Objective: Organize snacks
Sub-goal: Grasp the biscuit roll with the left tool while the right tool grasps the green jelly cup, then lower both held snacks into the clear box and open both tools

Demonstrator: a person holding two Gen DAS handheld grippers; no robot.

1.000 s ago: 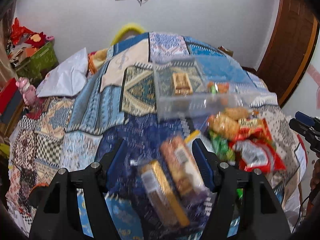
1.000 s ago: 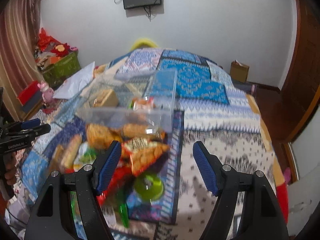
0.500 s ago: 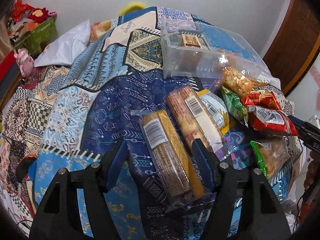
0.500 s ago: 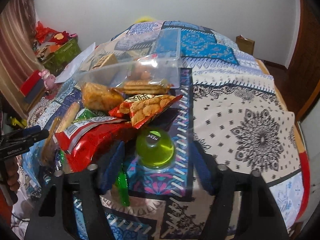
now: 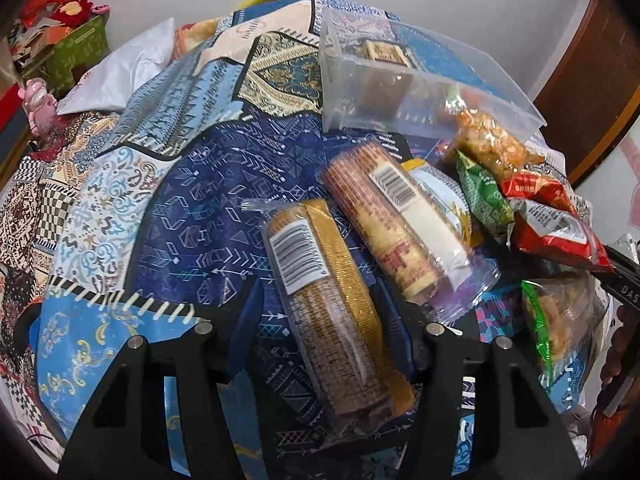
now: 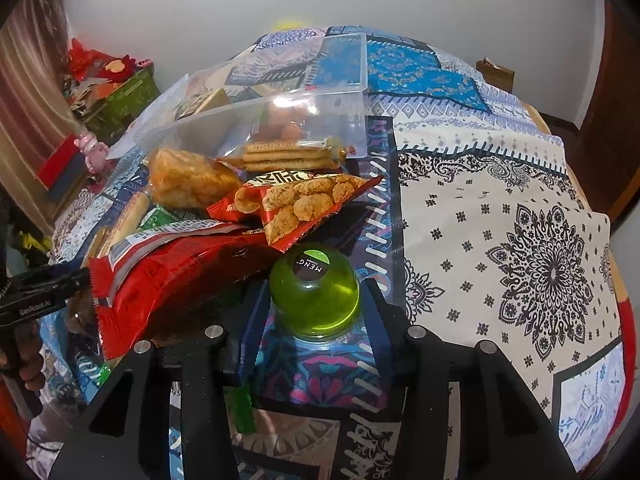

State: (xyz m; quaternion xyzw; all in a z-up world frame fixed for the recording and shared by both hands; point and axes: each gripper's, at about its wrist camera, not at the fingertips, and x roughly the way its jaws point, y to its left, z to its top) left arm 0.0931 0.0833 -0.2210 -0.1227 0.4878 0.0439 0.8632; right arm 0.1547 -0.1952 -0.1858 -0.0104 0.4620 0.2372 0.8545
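Snacks lie in a heap on a patchwork bedspread. My left gripper (image 5: 320,320) is open, its fingers on either side of a gold-wrapped biscuit roll (image 5: 332,312). A second biscuit roll (image 5: 384,224) lies just right of it. My right gripper (image 6: 316,320) is open around a green jelly cup (image 6: 314,290) with a black label. A clear plastic bin (image 5: 400,84) at the far side holds a few snacks; it also shows in the right wrist view (image 6: 280,116). Red chip bags (image 6: 180,272), a cracker bag (image 6: 300,204) and a fried-snack bag (image 6: 188,180) lie beside the cup.
A green snack bag (image 5: 484,196) and a peanut bag (image 5: 560,320) lie right of the rolls. A white pillow (image 5: 120,76) sits at the bed's far left. A green box (image 6: 124,96) and a pink toy (image 6: 94,152) stand beyond the left edge. A wooden door (image 5: 592,80) is on the right.
Both grippers have moved down and forward toward the snacks. The left one now straddles the gold biscuit roll; the right one now straddles the green jelly cup.
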